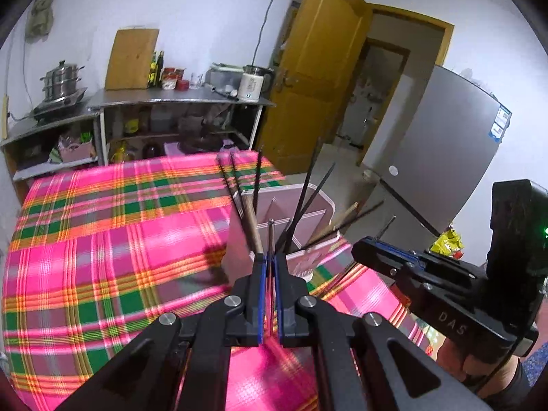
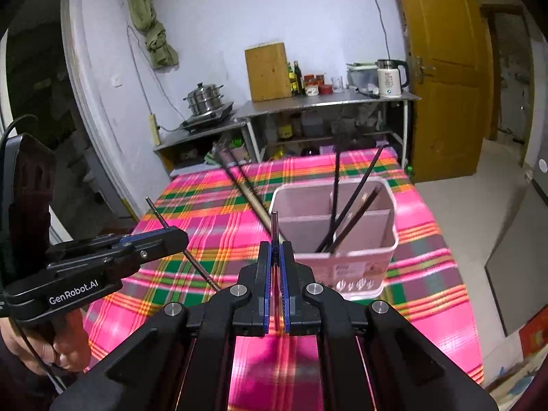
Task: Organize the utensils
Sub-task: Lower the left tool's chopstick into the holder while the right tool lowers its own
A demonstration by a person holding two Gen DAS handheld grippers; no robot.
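A pink utensil holder point(image 2: 342, 239) with a divider stands on the plaid tablecloth and holds several dark chopsticks point(image 2: 352, 205). It also shows in the left wrist view point(image 1: 294, 226). My left gripper point(image 1: 270, 257) is shut on a thin dark chopstick point(image 1: 271, 236), held above the table just before the holder. It also shows at the left of the right wrist view point(image 2: 161, 234). My right gripper point(image 2: 275, 245) is shut on another dark chopstick point(image 2: 274, 226), close to the holder's near left rim. It also shows at the right of the left wrist view point(image 1: 373, 243).
The pink plaid tablecloth point(image 1: 102, 239) covers the table. A steel counter point(image 2: 325, 101) at the back holds a kettle, jars, a cutting board and a pot. A yellow door point(image 2: 445, 68) and a grey fridge point(image 1: 435, 144) stand to the right.
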